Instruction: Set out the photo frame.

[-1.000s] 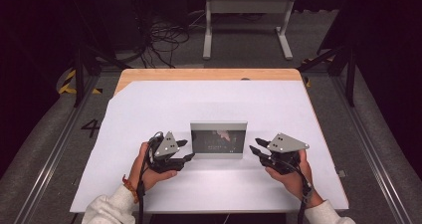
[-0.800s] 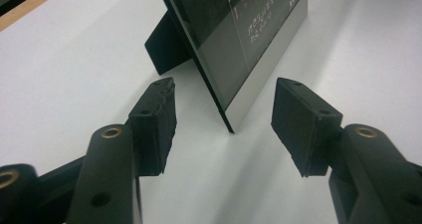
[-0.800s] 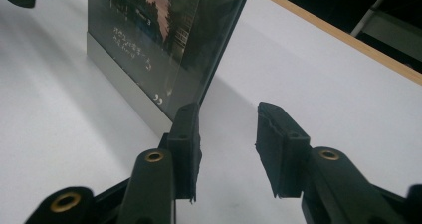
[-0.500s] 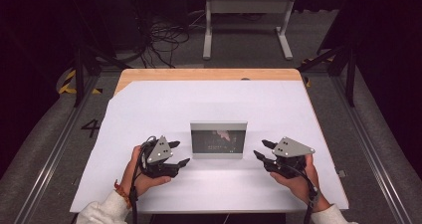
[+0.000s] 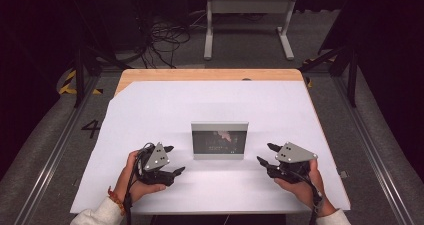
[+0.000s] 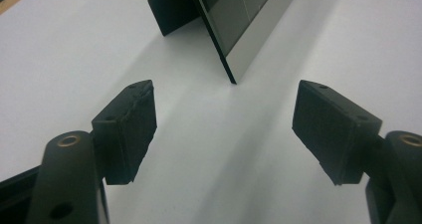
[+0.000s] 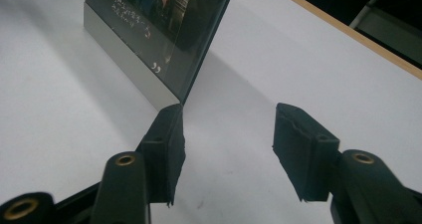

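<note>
Left gripper (image 5: 172, 161) sits near the front edge of the white tabletop (image 5: 165, 110), jaws spread wide with nothing between them. Right gripper (image 5: 264, 154) mirrors it on the other side, jaws also parted and empty. Between the two, standing upright on its rear prop at mid-table, is the silver-framed rectangular picture frame with a dark photo (image 5: 219, 140). Its long axis runs side to side, one short end facing each gripper. In the left gripper view the frame's (image 6: 249, 25) end lies straight ahead. The right looks marginally nearer; its frame corner (image 7: 164, 79) stands just beyond one jaw. I'd expect a two-sided pinch inward.
</note>
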`<state>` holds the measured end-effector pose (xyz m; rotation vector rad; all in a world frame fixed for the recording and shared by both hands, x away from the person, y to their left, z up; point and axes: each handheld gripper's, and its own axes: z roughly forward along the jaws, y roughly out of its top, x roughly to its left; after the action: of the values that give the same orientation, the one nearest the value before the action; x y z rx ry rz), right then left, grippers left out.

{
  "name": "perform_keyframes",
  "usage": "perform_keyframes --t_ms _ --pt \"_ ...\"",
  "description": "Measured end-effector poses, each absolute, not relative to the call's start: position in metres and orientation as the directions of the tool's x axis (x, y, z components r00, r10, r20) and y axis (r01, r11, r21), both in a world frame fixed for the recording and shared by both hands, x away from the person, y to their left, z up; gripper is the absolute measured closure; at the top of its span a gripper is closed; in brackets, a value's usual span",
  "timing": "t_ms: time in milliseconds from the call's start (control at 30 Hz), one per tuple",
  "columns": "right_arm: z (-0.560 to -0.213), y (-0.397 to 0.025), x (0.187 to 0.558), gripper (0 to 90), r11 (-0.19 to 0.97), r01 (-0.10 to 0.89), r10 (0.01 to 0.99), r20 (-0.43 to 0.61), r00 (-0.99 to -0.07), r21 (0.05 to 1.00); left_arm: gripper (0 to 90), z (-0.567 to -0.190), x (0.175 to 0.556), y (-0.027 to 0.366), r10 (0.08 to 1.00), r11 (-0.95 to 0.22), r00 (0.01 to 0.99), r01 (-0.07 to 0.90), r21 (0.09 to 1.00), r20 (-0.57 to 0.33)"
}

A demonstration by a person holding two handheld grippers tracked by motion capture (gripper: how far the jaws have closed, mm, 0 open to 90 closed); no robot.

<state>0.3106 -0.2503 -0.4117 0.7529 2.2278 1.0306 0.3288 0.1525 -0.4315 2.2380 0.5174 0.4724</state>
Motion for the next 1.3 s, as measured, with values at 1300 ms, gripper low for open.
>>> perform_keyframes --t_ms 1300 --pt "-0.443 -0.273 0.289 17.1 0.564 0.274 0.684 -0.255 -0.683 0.779 10.3 -0.454 0.3 0.181 0.518 -0.55 0.849 0.238 0.801 0.103"
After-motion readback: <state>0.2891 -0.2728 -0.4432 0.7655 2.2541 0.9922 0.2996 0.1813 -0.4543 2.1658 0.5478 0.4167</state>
